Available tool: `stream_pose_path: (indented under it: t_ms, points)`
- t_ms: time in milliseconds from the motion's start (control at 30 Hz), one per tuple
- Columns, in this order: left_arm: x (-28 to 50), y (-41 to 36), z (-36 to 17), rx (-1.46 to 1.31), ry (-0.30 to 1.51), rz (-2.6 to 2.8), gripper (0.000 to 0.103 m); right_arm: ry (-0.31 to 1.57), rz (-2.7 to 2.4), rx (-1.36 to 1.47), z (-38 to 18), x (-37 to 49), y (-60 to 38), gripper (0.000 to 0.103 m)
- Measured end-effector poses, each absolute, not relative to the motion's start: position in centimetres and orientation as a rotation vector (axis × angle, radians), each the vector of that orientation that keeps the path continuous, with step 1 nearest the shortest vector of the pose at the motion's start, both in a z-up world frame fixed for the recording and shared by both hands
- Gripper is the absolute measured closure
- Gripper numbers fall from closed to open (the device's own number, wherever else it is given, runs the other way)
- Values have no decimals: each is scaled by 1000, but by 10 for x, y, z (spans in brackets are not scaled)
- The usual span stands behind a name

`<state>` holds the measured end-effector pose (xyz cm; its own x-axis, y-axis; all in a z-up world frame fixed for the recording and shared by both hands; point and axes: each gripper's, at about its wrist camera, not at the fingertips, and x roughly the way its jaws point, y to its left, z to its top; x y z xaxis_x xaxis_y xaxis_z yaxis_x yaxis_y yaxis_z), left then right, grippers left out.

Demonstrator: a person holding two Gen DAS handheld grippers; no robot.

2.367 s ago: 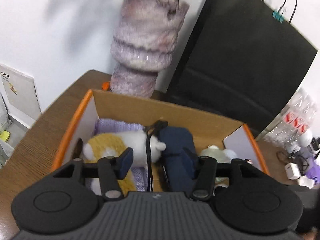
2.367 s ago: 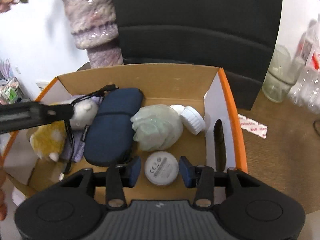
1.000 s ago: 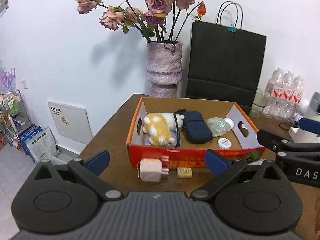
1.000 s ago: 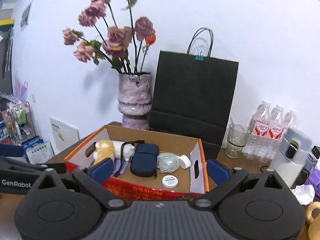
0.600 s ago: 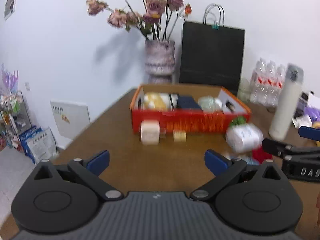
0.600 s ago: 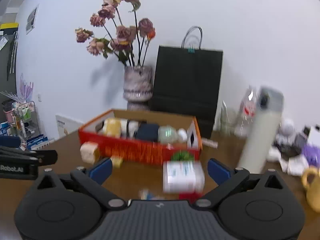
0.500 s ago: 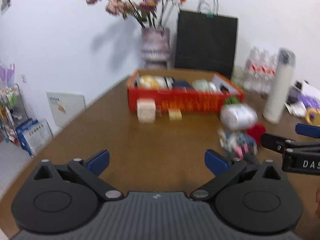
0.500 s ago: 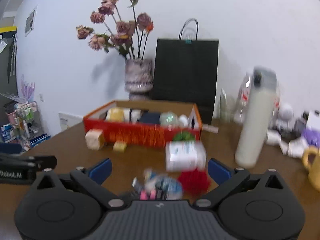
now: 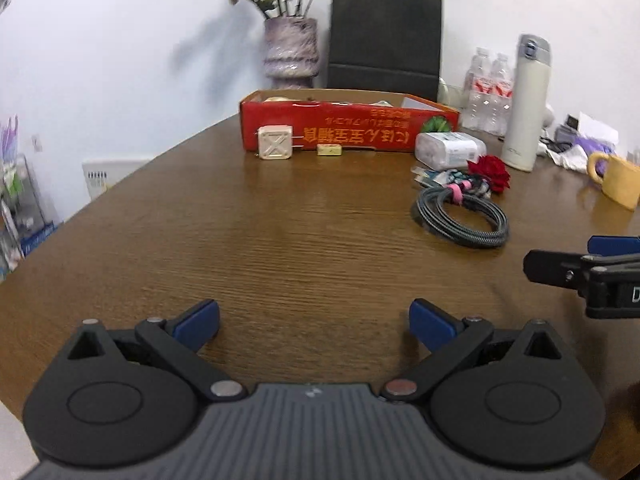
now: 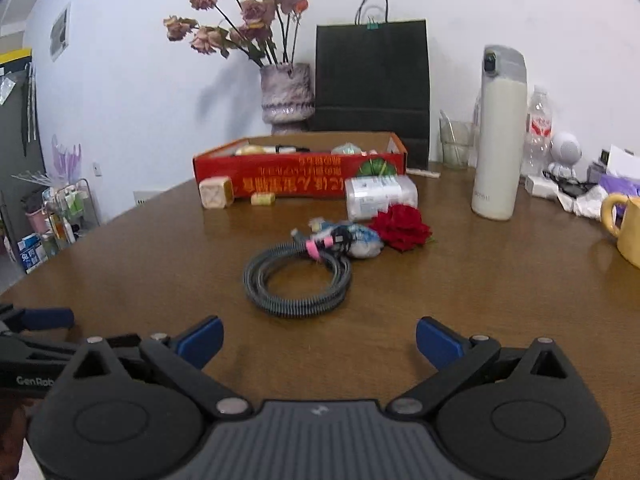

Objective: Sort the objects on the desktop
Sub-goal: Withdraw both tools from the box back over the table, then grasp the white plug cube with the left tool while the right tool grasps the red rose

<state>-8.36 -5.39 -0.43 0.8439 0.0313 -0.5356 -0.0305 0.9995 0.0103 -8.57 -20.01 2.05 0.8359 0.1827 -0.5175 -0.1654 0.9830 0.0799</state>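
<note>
Left gripper (image 9: 314, 322): spread wide, holding nothing, low over bare wood near the table's front edge.
Right gripper (image 10: 319, 340): likewise spread wide and empty, aimed at the coiled cable (image 10: 298, 280).
Table (image 9: 280, 232): round brown wood carrying everything.
Sorting box (image 9: 340, 130): red cardboard tray toward the far edge, already holding several items.
Loose, by the box: beige plug adapter (image 9: 274, 143) and small yellow block (image 9: 329, 149) just beside its front wall; clear plastic pack (image 9: 448, 148) near its right corner.
Loose, mid-table: coiled cable, with a blurred blue-and-pink bundle (image 10: 348, 238) and a red fabric rose (image 10: 402, 227) touching or nearly touching behind it.
Risk: cable probably floppy; a pinch on one strand could let the coil unspool and drag the bundle or rose along.
Risk: white thermos (image 10: 500, 132) stands tall on the right; a wide swing toward the box could topple it.
Only in right view: glass tumbler (image 10: 454, 142) behind the box, small white robot figure (image 10: 564, 154).
Only in left view: adapter's metal prongs.
</note>
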Motion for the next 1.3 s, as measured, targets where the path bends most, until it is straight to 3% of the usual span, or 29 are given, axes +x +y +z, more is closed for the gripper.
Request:
stream_pose_path:
  t_ms: [700,867,1067,1100,1200,1300]
  points:
    - [-67,-47,7,-19,635,16,0,590,137,149,29,-55,-243,0]
    - [-25,-27,47,-45,511,57,0,573,46,127,48,-10,-266,0]
    - [77,0,69,-12,495,103,0,625,53,96,55,73,-263,1]
    - [96,6,67,-32,510,119,2,641,55,86,51,88,-260,4]
    - [139,19,54,-75,508,111,27,666,59,74,42,111,-251,12]
    - [166,19,39,-64,543,84,33,677,53,64,30,119,-246,16]
